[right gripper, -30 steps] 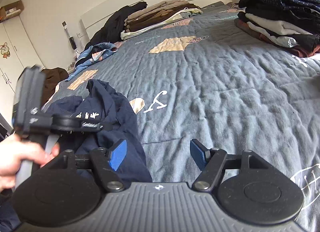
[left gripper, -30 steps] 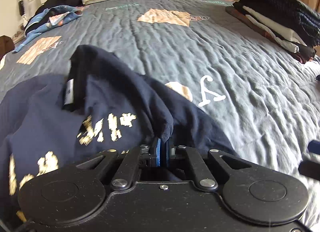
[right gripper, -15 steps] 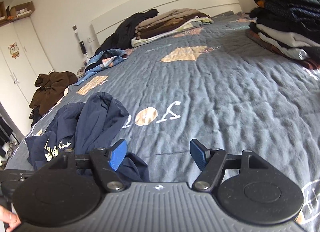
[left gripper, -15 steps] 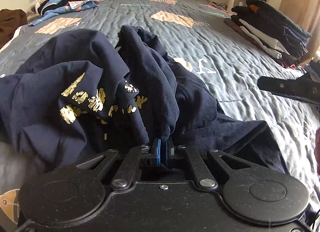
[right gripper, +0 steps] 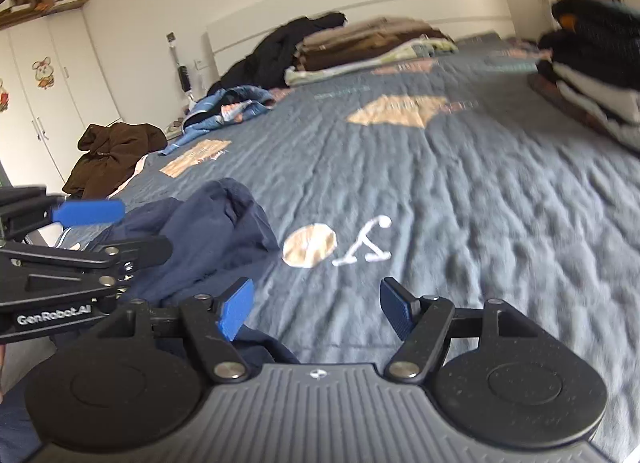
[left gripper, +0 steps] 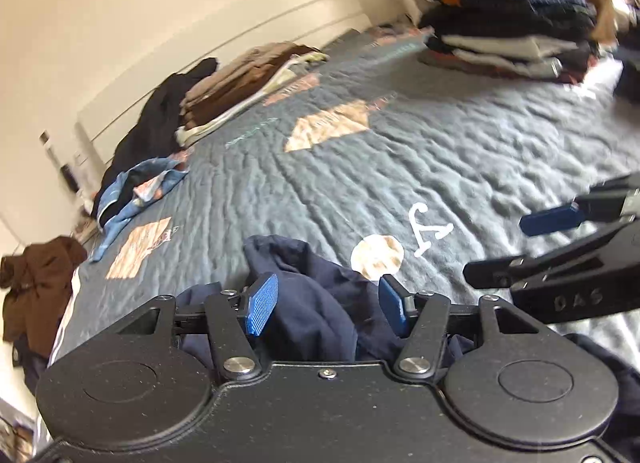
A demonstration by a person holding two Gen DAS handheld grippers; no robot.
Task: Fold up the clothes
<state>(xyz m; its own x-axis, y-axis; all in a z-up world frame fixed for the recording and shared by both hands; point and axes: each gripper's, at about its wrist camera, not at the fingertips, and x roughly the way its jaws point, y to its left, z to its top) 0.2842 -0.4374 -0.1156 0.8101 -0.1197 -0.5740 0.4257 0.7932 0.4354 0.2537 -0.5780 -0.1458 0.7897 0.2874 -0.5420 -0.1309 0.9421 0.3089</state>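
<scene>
- Low in the frame, the left gripper (left gripper: pixel 326 301) has just been spreading its jaws; the crumpled navy cotton shirt (left gripper: pixel 316 303) lies between them unpinched, likely to slump.
- Right gripper (right gripper: pixel 316 309), jaws spread and empty, may snag bunched layers.

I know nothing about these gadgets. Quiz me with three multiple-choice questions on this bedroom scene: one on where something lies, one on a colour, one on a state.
1. Where does the crumpled navy garment lie?
A. on the grey bedspread, near the grippers
B. on top of the folded stack
C. on the floor

2. What colour are the gripper pads?
A. red
B. blue
C. white

3. How does the left gripper stand?
A. shut on the garment
B. open
C. out of view

Answers: 1 A, the garment lies bunched on the bedspread in front of both grippers. 2 B, all visible pads are blue. 3 B, its jaws have just been opening and the pads stand apart, cloth loose between them.
</scene>
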